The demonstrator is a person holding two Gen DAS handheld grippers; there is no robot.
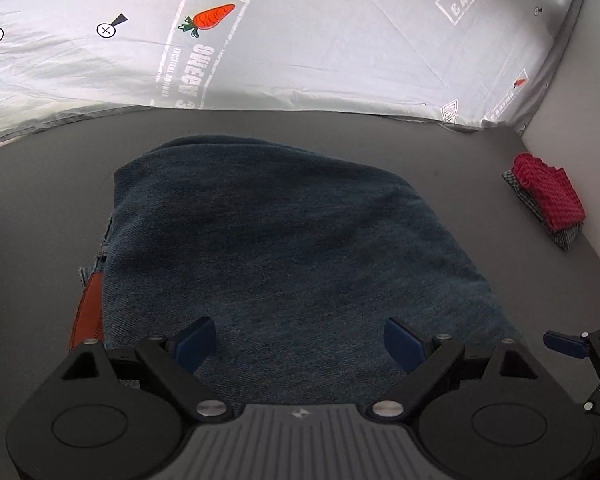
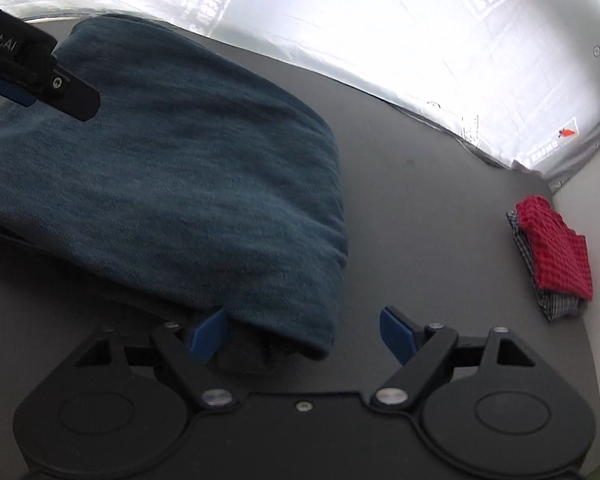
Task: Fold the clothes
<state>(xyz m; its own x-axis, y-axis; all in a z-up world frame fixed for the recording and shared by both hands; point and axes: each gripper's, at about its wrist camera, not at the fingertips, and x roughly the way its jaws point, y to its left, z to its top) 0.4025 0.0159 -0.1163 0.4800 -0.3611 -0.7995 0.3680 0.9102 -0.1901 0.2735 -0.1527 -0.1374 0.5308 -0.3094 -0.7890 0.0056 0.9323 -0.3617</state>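
A folded pair of dark blue jeans (image 1: 284,240) lies on the dark grey table (image 1: 40,220), with an orange-brown patch (image 1: 88,312) showing at its left edge. My left gripper (image 1: 300,340) hovers open over the near end of the jeans, its blue pads wide apart. In the right wrist view the jeans (image 2: 172,184) fill the left half, and my right gripper (image 2: 304,332) stands open at their near right corner, the cloth's edge lying between the pads. The left gripper (image 2: 36,80) shows at the upper left, over the jeans.
A small stack of folded clothes, red checked on top (image 1: 548,196) (image 2: 552,252), sits at the table's right edge by a wall. A pale sheet with carrot prints (image 1: 300,40) hangs behind the table. The right gripper's finger (image 1: 564,344) shows at the lower right.
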